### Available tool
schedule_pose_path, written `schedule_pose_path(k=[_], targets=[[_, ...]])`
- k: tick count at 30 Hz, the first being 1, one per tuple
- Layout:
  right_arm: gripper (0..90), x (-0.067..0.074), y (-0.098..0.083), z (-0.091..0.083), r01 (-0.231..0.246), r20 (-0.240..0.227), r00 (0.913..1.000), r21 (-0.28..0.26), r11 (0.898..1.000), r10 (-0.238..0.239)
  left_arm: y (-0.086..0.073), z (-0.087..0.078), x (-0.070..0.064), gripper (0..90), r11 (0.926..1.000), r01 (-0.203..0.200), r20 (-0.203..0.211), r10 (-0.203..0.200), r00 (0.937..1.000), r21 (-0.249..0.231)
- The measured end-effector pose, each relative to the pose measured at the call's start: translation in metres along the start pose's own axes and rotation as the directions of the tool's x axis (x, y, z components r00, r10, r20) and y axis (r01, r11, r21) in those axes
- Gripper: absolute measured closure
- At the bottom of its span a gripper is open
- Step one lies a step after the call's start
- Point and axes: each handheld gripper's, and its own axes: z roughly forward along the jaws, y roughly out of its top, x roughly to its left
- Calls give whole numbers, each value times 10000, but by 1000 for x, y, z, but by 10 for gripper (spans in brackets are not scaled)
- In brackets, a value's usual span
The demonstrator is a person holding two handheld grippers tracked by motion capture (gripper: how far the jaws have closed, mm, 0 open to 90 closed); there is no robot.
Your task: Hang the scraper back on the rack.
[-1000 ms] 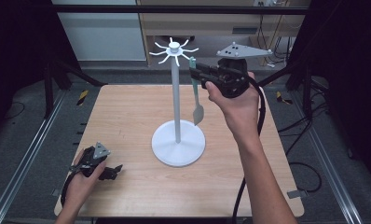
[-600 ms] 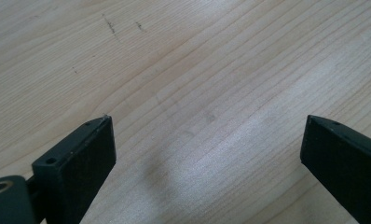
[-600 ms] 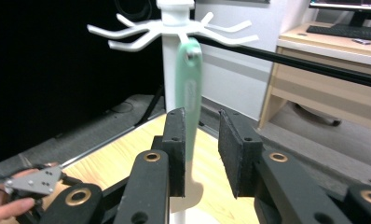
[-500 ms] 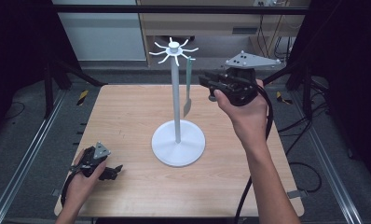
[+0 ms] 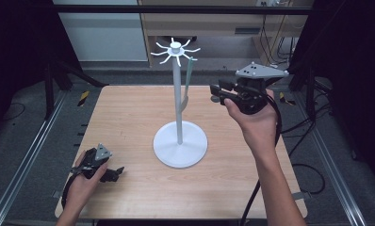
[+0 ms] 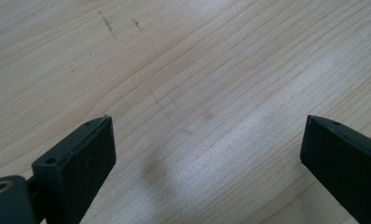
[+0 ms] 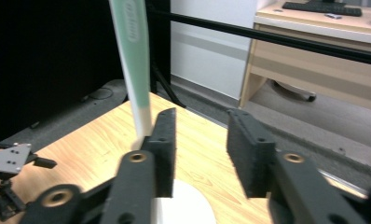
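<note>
Since a second ago, my right tongs (image 5: 217,93) have let go of the pale green spoon (image 5: 187,84) and drawn back from the white stand (image 5: 180,141) toward the right side of the worktop (image 5: 129,113); their jaws have just been opening, and nothing sits between them now. My left tongs (image 5: 111,173) have not shifted.

Taking the stand as my landmark: the wooden worktop spreads out all around it, and the stand's round base rests near the worktop's middle, with its thin pole rising to a crown of short hooks at the top.

My right hand (image 5: 254,120) holds the right tongs to the right of the pole, about halfway up it, clear of it, jaws pointing back at the stand and partly apart. In the right gripper view the spoon's handle (image 7: 136,70) hangs just beyond the left jaw, beside it rather than within the gap.

My left hand (image 5: 84,181) rests with the left tongs on the worktop, well to the left of the base and nearer to me. In the left gripper view their jaws stand wide apart over bare wood, gripping nothing.

The spoon hangs from a hook on the stand's right side, bowl downward, close beside the pole.
</note>
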Motion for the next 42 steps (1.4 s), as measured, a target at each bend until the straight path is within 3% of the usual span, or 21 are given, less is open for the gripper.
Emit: schedule_pose_path(k=[5, 12, 17, 22, 27, 42], targets=[[452, -3, -6, 2, -87, 223, 9997, 230, 9997, 82, 0, 1, 0, 30, 10000, -3, 15, 3, 10000, 25], [359, -7, -16, 4, -179, 371, 9992, 501, 9986, 161, 0, 0, -1, 30, 10000, -25, -22, 26, 10000, 22], [251, -12, -26, 8, 71, 907, 9958, 668, 9977, -132, 0, 0, 0, 30, 10000, -18, -48, 18, 10000, -6], [152, -19, -44, 7, -190, 1214, 9925, 616, 9979, 114, 0, 1, -1, 30, 10000, -52, -35, 52, 10000, 32], [122, -22, -64, 6, -291, 1483, 9888, 743, 9968, 178, 0, 0, -1, 30, 10000, -23, -114, 23, 9999, -1], [62, -21, -119, 6, -557, 1626, 9862, 1411, 9884, 324, -1, -2, 1, 30, 9999, 107, -274, -110, 9996, -132]])
